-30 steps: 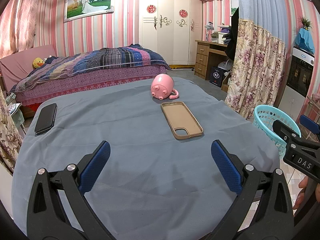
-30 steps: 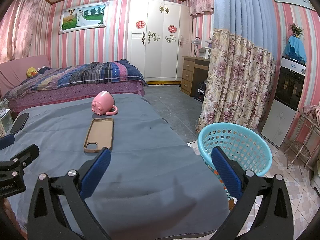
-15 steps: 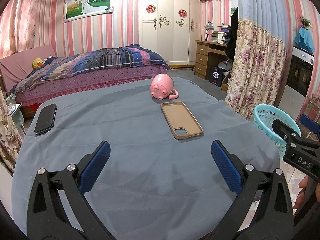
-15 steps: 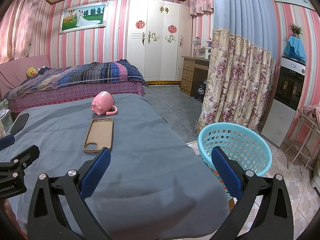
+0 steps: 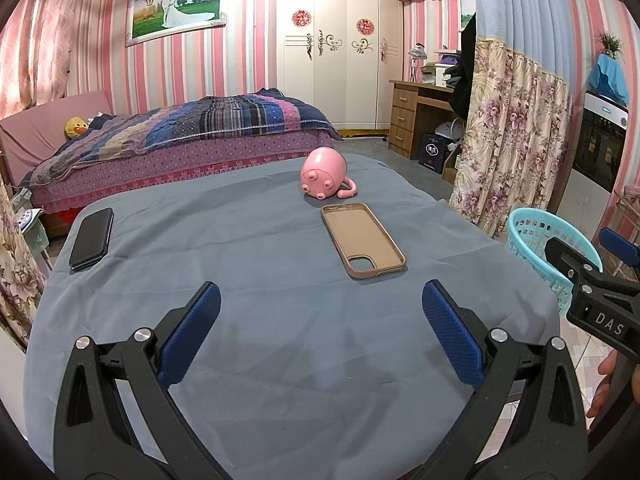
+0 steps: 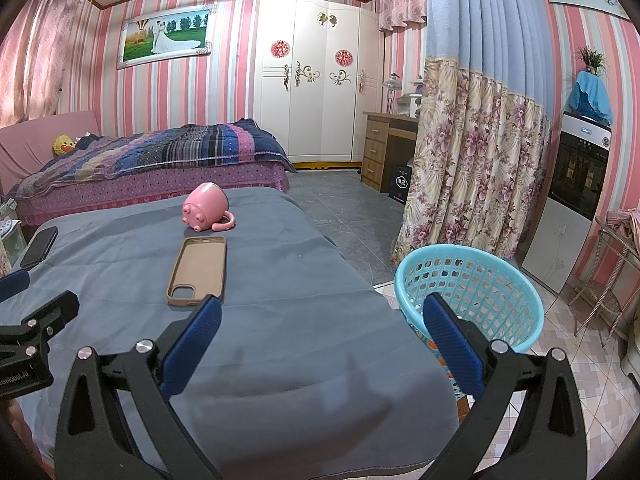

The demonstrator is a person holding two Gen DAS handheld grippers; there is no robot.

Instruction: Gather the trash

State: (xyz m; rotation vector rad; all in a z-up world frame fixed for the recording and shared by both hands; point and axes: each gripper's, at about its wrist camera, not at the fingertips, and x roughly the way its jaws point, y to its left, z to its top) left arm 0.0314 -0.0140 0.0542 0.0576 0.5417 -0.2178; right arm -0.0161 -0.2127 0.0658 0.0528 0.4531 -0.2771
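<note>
My left gripper [image 5: 320, 300] hangs open over the near part of a table covered in grey-blue cloth [image 5: 192, 240], with nothing between its blue pads. My right gripper [image 6: 322, 312] is open too, above the table's right front corner. Just right of it, a turquoise mesh basket [image 6: 468, 292] stands on the floor against the table edge. Something orange shows through the basket's lower mesh. On the cloth lie a tan phone case [image 5: 362, 246], a pink pig mug [image 5: 324, 174] on its side, and a black phone [image 5: 91, 238] at the far left.
A bed [image 5: 180, 136] stands beyond the table, and a floral curtain [image 6: 472, 160] hangs behind the basket. A wooden desk [image 5: 416, 116] and a white wardrobe [image 5: 340, 60] are at the back. Tiled floor lies to the right of the basket. A hand shows at the lower right edge in the left wrist view.
</note>
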